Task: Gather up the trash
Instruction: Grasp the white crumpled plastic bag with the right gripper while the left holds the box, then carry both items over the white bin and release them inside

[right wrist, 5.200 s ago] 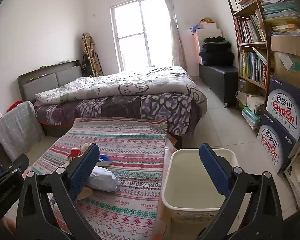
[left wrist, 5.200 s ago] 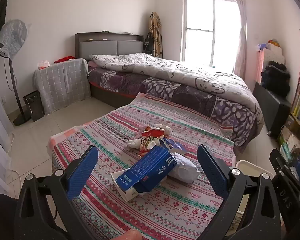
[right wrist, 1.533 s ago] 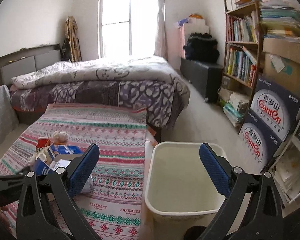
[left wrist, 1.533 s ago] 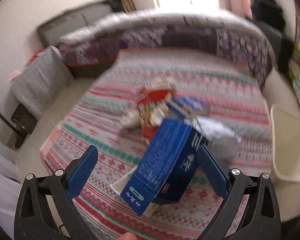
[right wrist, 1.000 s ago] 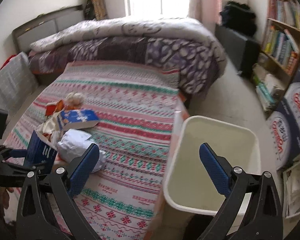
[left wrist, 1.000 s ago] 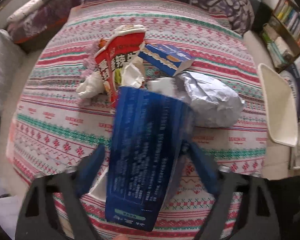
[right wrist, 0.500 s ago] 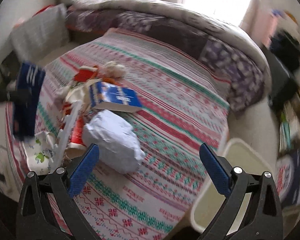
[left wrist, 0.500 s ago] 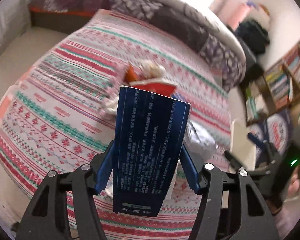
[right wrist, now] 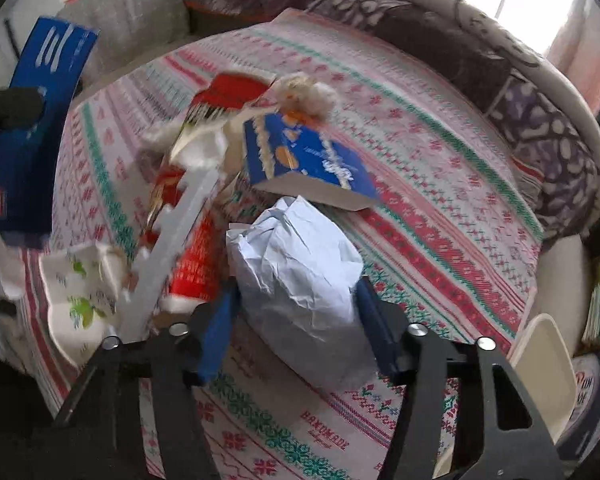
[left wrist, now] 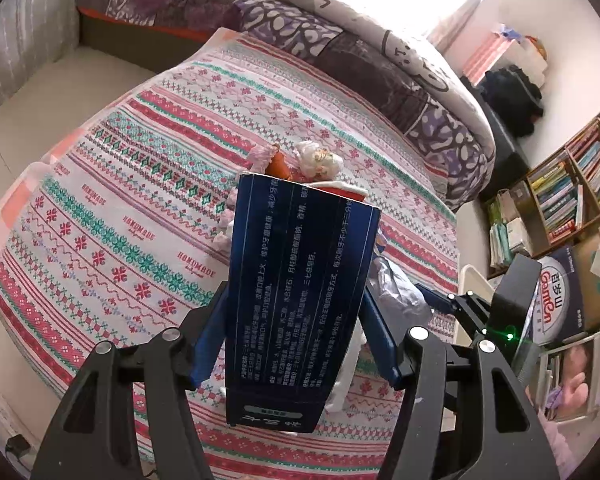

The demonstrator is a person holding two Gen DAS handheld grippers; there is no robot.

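On the left, the left gripper has both blue pads pressed against the sides of a tall dark blue carton, held clear above the striped patterned cloth. Its jaws have just closed partway onto the carton. In the middle, more trash lies heaped on the cloth: a red carton, a blue snack box and a white paper tray. Further right, the right gripper has just been closing; its jaws sit half open around a crumpled white paper bag, pads touching its sides. At the far right edge stands a cream bin, beside the cloth
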